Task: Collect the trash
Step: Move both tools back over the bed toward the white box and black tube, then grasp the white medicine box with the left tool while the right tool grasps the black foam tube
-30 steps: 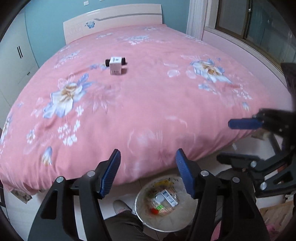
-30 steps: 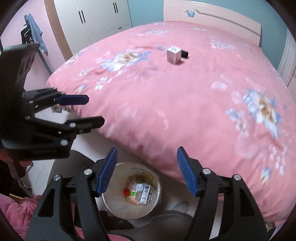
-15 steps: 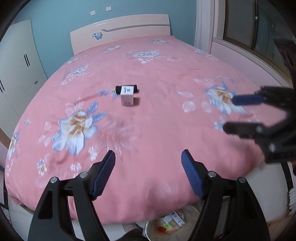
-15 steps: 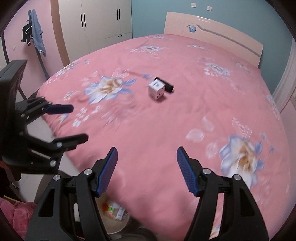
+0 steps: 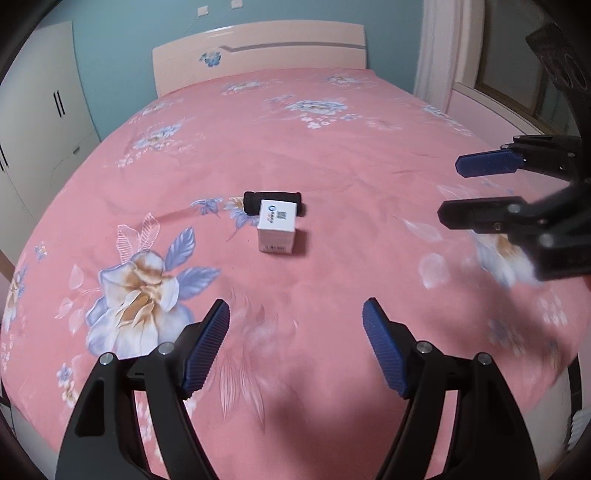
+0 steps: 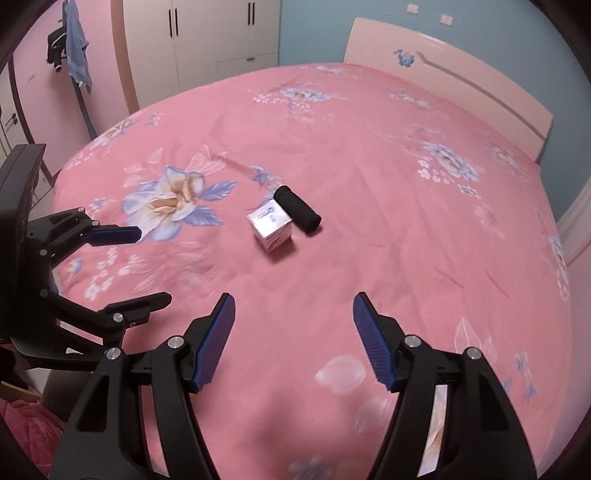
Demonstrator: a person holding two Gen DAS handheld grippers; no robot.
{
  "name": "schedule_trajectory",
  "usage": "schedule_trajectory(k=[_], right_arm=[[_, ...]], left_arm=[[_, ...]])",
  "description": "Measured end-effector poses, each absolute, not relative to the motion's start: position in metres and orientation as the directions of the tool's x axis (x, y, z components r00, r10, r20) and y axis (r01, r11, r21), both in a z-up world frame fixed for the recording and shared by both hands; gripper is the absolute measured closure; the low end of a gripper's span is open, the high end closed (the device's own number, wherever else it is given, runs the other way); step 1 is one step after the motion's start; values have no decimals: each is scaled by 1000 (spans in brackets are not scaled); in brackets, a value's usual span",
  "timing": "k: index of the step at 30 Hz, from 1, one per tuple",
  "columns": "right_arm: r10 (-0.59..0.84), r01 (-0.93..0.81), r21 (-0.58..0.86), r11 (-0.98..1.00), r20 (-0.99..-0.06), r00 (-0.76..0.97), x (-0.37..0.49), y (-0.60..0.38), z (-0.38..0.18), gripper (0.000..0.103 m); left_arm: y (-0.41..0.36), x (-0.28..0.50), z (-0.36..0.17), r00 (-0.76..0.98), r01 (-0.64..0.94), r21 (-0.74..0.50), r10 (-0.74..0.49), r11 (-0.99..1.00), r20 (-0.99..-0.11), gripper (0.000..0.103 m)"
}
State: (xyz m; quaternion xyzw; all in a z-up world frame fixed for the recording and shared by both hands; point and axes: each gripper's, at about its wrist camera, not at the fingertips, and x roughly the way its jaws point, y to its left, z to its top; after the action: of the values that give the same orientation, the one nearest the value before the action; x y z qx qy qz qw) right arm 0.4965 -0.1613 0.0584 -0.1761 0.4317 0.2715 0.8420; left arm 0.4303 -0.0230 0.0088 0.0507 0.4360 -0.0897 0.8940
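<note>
- The bed (image 5: 332, 147) fills both views, under a pink flowered cover, with a pale headboard (image 5: 258, 48) at the far end and white wardrobes (image 6: 207, 33) against the wall beside it.
- The left gripper (image 5: 295, 347) hangs over the near part of the cover. Its blue pads are spread wide with only fabric showing between them, so it carries nothing.
- The right gripper (image 6: 293, 338) hangs over the same near stretch, off to the right of the left one. Its jaws also stand apart with nothing in the gap.
- The trash sits out near the middle of the bed, well apart from both grippers: a small white box (image 5: 277, 230), standing on the cover.
- Touching the box on its far side lies a black roll (image 5: 273, 201), flat on the cover, smaller than the box in thickness.
- Judged from this, the step in hand is the reach toward these two pieces; neither is picked up yet.
- The next move calls for carrying a gripper forward until its pads straddle one piece. The box looks stiff and square, so the pads should meet two opposite flat faces.
- The roll may slip or turn away on the soft cover; closing across its width, rather than along it, seems safer.
</note>
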Motion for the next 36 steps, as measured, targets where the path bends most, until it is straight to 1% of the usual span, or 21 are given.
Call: schedule_trajectory(k=[6,13,19,23,25,27,29,30,31,32,36], right_arm=[[304,-675,-71,735,-855,420,567,-144,29,36],[328,-748,-30,663,-886,327,633,-116,-10,36],[341,-820,-18,572,-904,258,668,-78,-40,36],[309,-843,-34,537,-922,235,683,-51,-61,36],[314,-850,-11,526,-926,207,690,-40,-70,36],[329,-849,30,528,-929,172,697,-33,-76,36],[327,-848,50,527,-933,148,700,-29,-81,37],[330,-845,63,531,-934,138,702,-26,-84,40],[332,-839,73,539,-934,132,703,-25,-85,45],[335,-829,90,551,-934,121,705,-24,-87,47],[344,-800,130,585,-933,100,709,-25,-92,50]], left_arm=[[-19,484,-22,568,176,-43,-138,983,-811,26],[-16,532,-55,548,138,-101,-161,985,-821,26],[-17,558,-73,548,121,-93,-144,988,-824,26],[-17,572,-85,530,119,-89,-139,989,-837,26],[-16,578,-91,520,119,-98,-146,988,-841,35],[-14,583,-97,507,121,-123,-167,985,-846,54],[-10,588,-104,495,113,-154,-190,982,-848,56],[-8,589,-105,496,112,-166,-200,980,-845,57],[-5,589,-106,498,113,-185,-217,976,-839,57],[-2,589,-107,499,114,-200,-230,973,-836,57],[2,584,-106,497,121,-209,-241,970,-834,58]])
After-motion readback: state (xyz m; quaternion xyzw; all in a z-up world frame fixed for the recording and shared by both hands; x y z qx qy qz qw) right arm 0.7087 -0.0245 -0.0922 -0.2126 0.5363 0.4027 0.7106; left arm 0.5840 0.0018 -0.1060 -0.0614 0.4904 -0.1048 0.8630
